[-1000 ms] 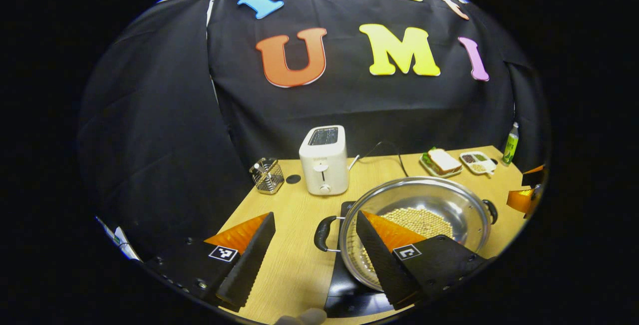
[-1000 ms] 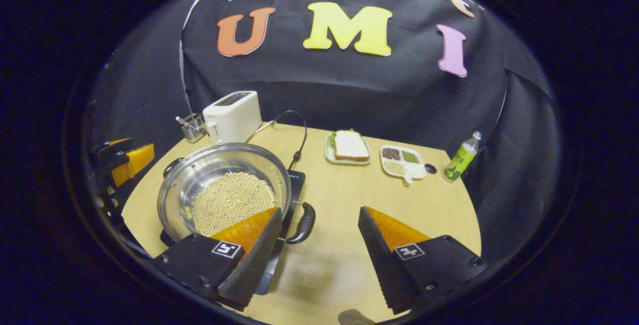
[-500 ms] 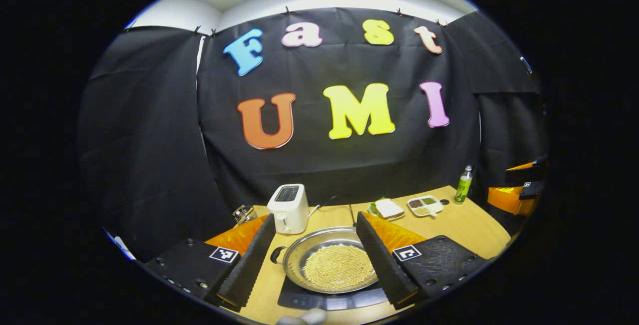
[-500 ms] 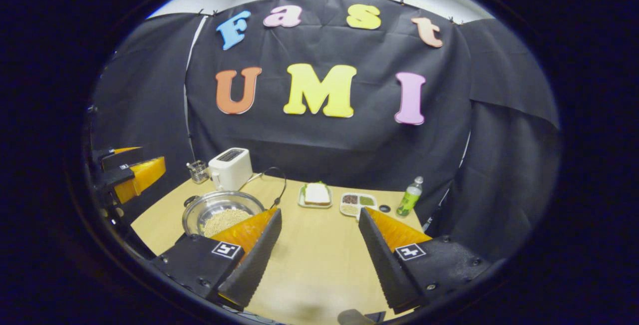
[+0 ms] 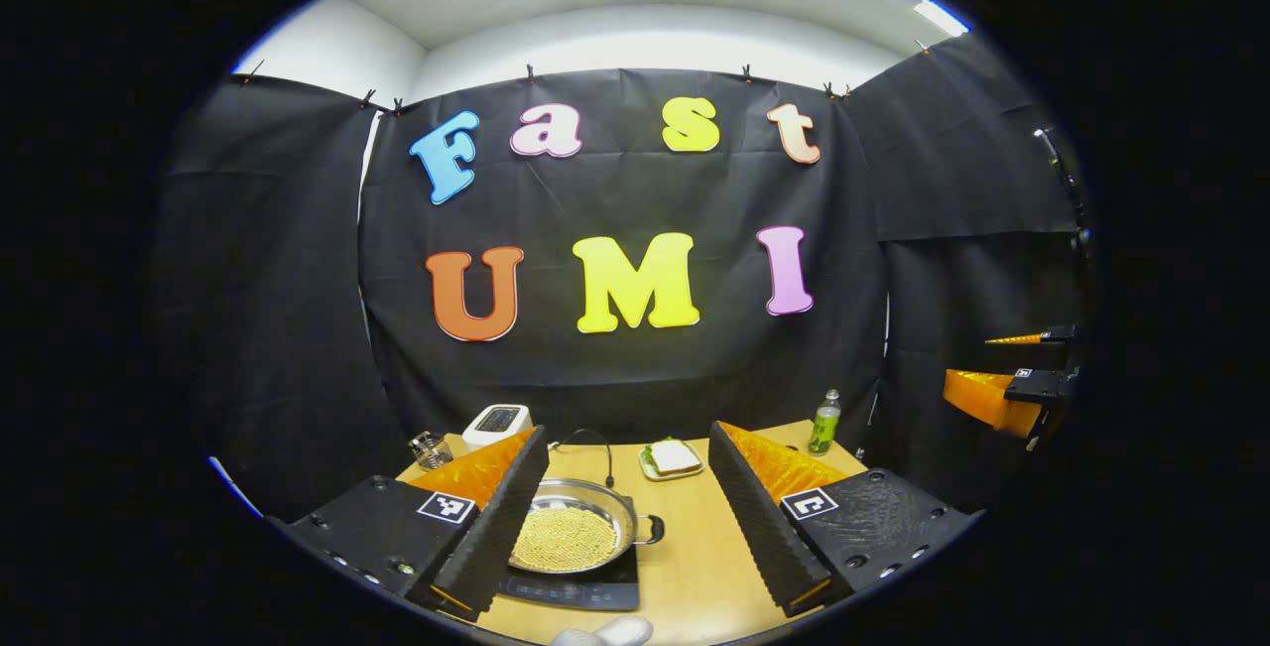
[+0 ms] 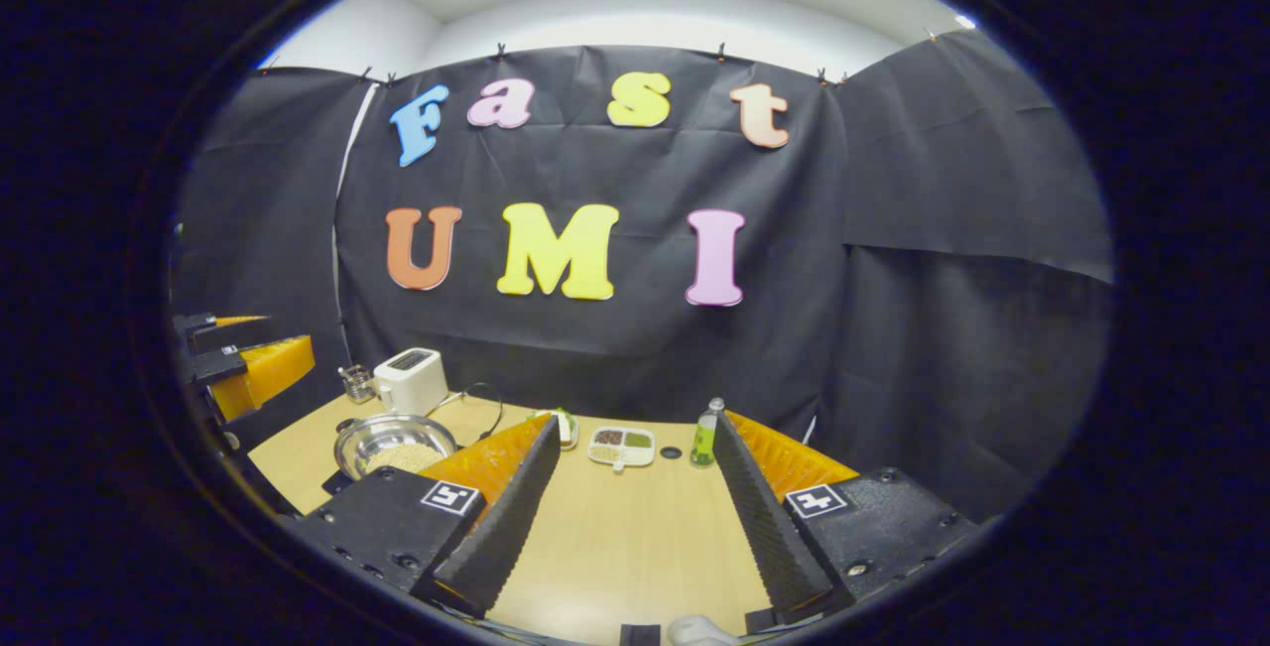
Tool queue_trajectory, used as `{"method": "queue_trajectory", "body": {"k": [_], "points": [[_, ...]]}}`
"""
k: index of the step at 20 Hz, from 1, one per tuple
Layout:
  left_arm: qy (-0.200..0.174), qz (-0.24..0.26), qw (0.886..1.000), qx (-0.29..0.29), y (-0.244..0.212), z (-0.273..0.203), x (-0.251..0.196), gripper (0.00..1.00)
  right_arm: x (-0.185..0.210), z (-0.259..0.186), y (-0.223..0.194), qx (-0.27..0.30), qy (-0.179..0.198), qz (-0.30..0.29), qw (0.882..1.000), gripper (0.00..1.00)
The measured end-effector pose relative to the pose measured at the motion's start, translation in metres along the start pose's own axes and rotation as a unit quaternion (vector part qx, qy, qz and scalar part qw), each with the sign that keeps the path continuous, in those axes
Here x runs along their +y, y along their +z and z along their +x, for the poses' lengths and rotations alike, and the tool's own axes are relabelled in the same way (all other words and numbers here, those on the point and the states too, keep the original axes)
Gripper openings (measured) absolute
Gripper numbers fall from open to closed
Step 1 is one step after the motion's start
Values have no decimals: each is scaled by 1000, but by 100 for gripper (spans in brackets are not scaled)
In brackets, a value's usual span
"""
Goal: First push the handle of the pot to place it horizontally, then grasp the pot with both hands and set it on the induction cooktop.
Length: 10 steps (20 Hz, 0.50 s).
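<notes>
— Both grippers have pulled up and back since half a second ago; the pot looks smaller and farther off in each view now.

— Where does the pot sit?

— In the left gripper view the pot (image 5: 573, 534), its bottom covered with pale beans, rests on the induction cooktop (image 5: 573, 588) near the table's (image 5: 685, 567) front edge, one handle (image 5: 650, 530) pointing right. Behind it, along the back edge from left to right, stand a wire holder (image 5: 430, 449), a toaster (image 5: 496, 422), a plate with a sandwich (image 5: 672, 457) and a green bottle (image 5: 824, 422).

— And the left gripper?

— The left gripper (image 5: 628, 517) is held level over the front edge, fingers wide apart, holding nothing. The right one shows far off at the right (image 5: 1010, 388).

— The right gripper view?

— The left gripper (image 6: 238, 363) shows at the far left. The pot (image 6: 394, 444) is on the table's left side, the toaster (image 6: 409, 380) behind it, a divided tray (image 6: 621, 445) and the bottle (image 6: 704, 433) toward the back edge. The right gripper (image 6: 635, 507) hangs level over bare wood, spread wide, empty.
</notes>
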State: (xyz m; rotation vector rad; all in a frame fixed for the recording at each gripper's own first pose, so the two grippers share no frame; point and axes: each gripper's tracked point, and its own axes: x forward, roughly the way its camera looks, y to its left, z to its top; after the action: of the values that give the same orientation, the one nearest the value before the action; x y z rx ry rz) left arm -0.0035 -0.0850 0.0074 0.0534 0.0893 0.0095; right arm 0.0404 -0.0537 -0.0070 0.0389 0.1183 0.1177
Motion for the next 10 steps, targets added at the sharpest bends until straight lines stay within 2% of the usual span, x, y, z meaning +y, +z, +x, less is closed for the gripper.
{"method": "queue_trajectory", "body": {"k": [5,10], "points": [[12,-16,1000,-17,19,-15,-24,96,-42,-30,22,-48,-22,20,998,99],[31,-15,999,-37,34,-24,-30,96,-57,-38,21,-58,-17,27,998,99]]}}
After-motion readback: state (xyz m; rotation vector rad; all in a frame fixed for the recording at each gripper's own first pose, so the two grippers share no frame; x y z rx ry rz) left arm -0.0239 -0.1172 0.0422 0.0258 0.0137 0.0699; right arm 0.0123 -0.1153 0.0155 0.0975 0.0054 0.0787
